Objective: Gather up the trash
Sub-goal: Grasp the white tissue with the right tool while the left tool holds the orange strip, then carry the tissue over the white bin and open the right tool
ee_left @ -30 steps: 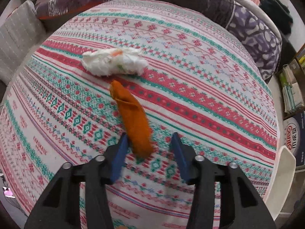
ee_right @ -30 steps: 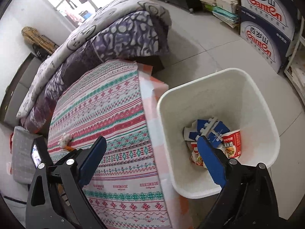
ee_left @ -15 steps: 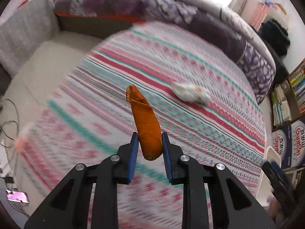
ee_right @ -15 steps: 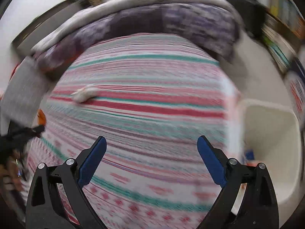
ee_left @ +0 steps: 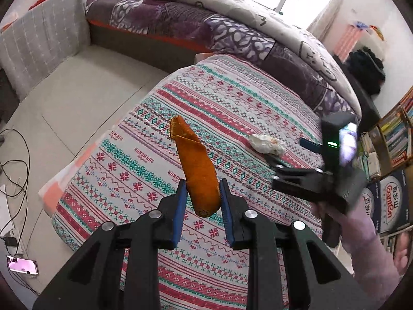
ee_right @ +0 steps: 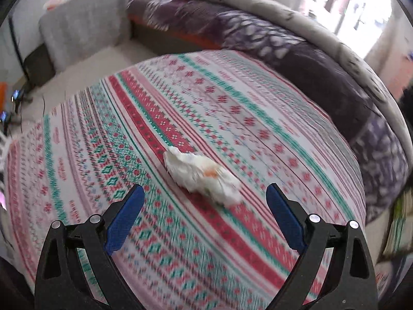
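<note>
Trash here means two small things, and both are seen over one large table covered with a cloth of red, green and white knitted-style stripes. Behind the table stands a sofa with a purple patterned blanket, which plays no part in the work. No bin shows in either view, so where the pieces must go I cannot say from here.

The right gripper, black with blue pads, has its jaws spread wide and nothing between them. It points down at the crumpled white tissue with an orange stain, which lies on a red stripe near the middle of the table. The jaws stand on both sides of the tissue but apart from it, and I judge this wide stance is chosen so that the soft, irregular lump fits between the pads at the first try. In the left wrist view the same gripper is beside the tissue, held by a hand in a pale purple sleeve.

The left gripper is clenched on the long orange peel-like strip. The pads press its lower end, so the strip stands up and forward, clear above the cloth. Its jaws have just been closing on it. The grip is low probably because that end was nearest to reach.
</note>
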